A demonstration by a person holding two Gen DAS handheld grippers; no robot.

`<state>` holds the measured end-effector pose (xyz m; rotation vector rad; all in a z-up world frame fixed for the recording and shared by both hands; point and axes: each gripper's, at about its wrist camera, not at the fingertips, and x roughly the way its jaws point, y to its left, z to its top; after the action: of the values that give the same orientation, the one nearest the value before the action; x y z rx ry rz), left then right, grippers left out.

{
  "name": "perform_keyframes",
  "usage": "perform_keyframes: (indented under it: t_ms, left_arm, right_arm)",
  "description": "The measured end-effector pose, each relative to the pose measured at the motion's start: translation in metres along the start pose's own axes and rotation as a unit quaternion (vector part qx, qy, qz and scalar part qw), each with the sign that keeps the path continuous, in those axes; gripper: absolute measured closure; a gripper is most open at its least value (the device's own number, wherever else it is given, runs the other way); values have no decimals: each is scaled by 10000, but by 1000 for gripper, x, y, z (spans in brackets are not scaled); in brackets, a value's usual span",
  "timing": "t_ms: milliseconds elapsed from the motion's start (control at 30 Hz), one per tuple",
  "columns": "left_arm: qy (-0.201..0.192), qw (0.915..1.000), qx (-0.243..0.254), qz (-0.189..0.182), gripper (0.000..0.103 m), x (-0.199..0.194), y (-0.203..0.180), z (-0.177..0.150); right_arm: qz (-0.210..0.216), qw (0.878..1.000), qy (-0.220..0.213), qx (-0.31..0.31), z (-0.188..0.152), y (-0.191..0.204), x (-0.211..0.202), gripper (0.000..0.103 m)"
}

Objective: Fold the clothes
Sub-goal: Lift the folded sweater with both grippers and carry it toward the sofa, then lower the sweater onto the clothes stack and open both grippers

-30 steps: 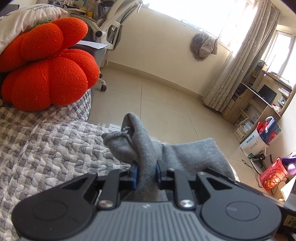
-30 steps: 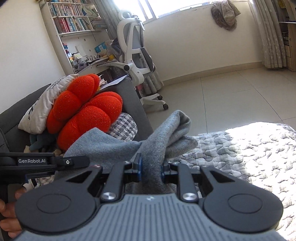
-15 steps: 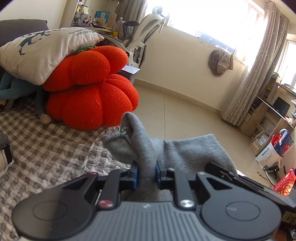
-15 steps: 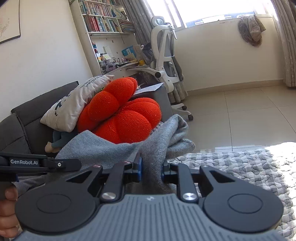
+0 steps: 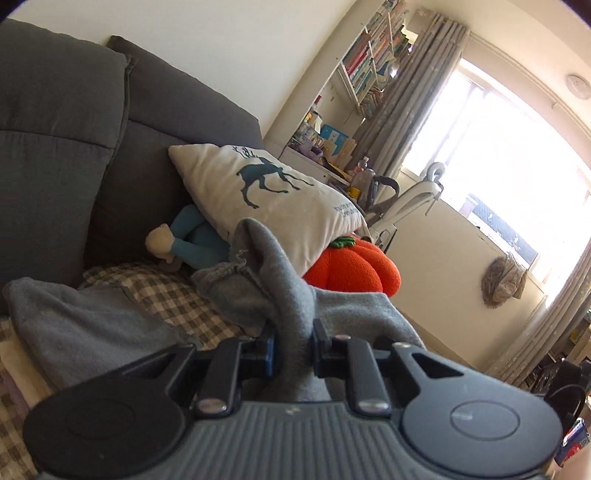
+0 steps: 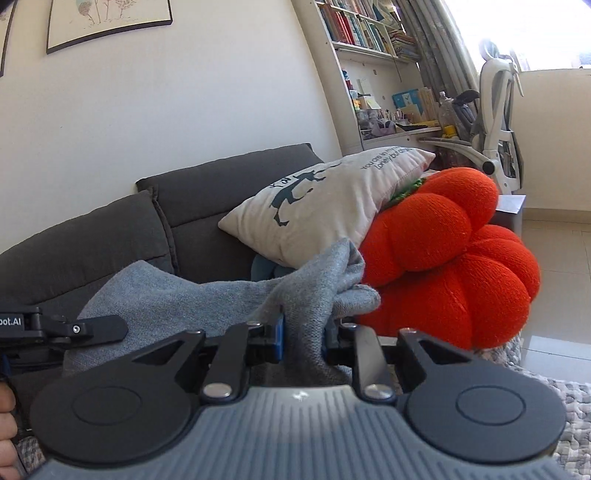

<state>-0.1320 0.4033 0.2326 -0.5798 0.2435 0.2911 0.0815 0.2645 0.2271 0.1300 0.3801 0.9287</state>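
Note:
A grey knit garment (image 5: 266,295) is stretched between both grippers above the checked sofa cover (image 5: 173,295). My left gripper (image 5: 293,349) is shut on a bunched fold of it, and the cloth spills forward over the pads. Another part of the garment (image 5: 81,332) lies flat on the cover at lower left. In the right wrist view my right gripper (image 6: 303,341) is shut on a bunched corner of the same grey garment (image 6: 177,299), which runs leftward to the left gripper's black body (image 6: 62,330).
A dark grey sofa back (image 6: 110,229) stands ahead. A white deer-print pillow (image 6: 317,206) rests on an orange pumpkin cushion (image 6: 450,266), with a blue soft doll (image 5: 188,247) tucked under. Bookshelf (image 6: 369,33), desk and white office chair (image 6: 498,110) stand beyond. A hand (image 6: 5,424) shows at lower left.
Both grippers have swung away from the floor and window toward the sofa back and risen, carrying the grey garment with them. The grips have not changed.

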Motion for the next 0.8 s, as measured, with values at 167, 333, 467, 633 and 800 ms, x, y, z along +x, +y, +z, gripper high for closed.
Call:
perform_keyframes:
  t_ms: [167, 333, 467, 633, 800]
  left_arm:
    - [-582, 9964, -130, 609, 85, -26, 54, 19]
    - [-19, 9902, -162, 1385, 83, 21, 119, -23]
    - [-21, 9904, -430, 1317, 80, 15, 155, -49]
    - [-194, 9916, -548, 1153, 79, -5, 155, -39]
    - [45, 9906, -501, 1271, 75, -12, 141, -40]
  right_arm:
    - [590, 9975, 332, -200, 8, 49, 89, 82]
    - [80, 9904, 1308, -446, -24, 63, 191, 66]
    - [-619, 9852, 1579, -239, -72, 29, 205, 64]
    - [-681, 9892, 1277, 216, -91, -11, 155, 62]
    - [-293, 9912, 1113, 659, -85, -14, 96, 57]
